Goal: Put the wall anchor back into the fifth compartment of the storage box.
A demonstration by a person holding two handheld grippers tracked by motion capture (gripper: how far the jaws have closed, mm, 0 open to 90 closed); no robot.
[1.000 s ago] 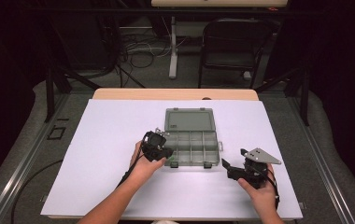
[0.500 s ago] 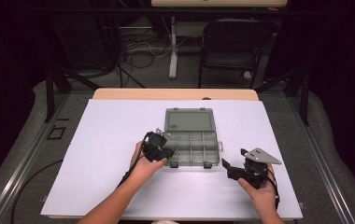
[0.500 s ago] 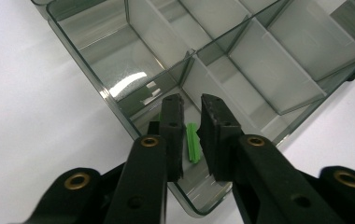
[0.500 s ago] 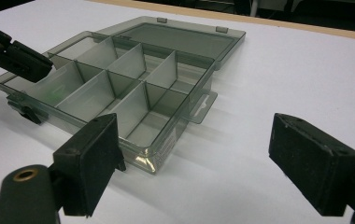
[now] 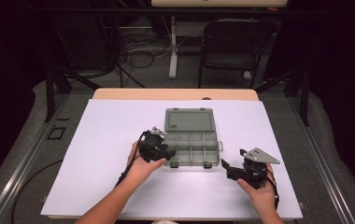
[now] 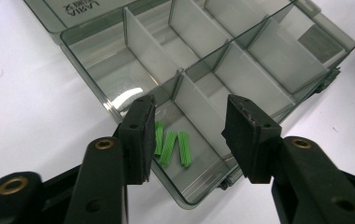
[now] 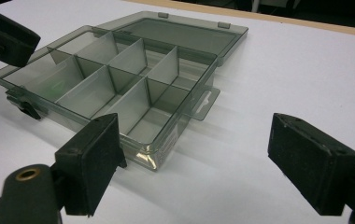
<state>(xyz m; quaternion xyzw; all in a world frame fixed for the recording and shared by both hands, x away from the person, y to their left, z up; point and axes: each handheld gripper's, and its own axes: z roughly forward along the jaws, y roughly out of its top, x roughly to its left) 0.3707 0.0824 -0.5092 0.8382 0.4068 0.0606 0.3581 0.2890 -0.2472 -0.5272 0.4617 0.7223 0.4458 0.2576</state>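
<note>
Wide white counter (image 5: 119, 140), with a smoky clear organizer box (image 5: 192, 142) near its middle, lid (image 5: 188, 120) thrown flat open on the far side. Two rows of compartments inside, split by pale dividers. Near corner compartment, seen in the left gripper view: three small green ribbed pieces (image 6: 171, 148) lying side by side on the floor of the cell, just touching or nearly so. Other cells in that view bare down to the plastic. Two dark latches on the near wall of the box.

Over to the hands. Left hand (image 5: 140, 163) coming in from the near edge, wrist angled toward the box, left gripper (image 5: 164, 154) poised right at the box's near left corner. Jaws just been opening, now spread well apart above the green pieces, nothing pinched between the pads; green pieces lying loose in the cell below the gap. Right hand (image 5: 259, 189) resting on the counter, well apart from the box's right end, right gripper (image 7: 213, 163) pointed at the box's corner with its hang tab. Jaws spread wide, only white counter between them.
</note>
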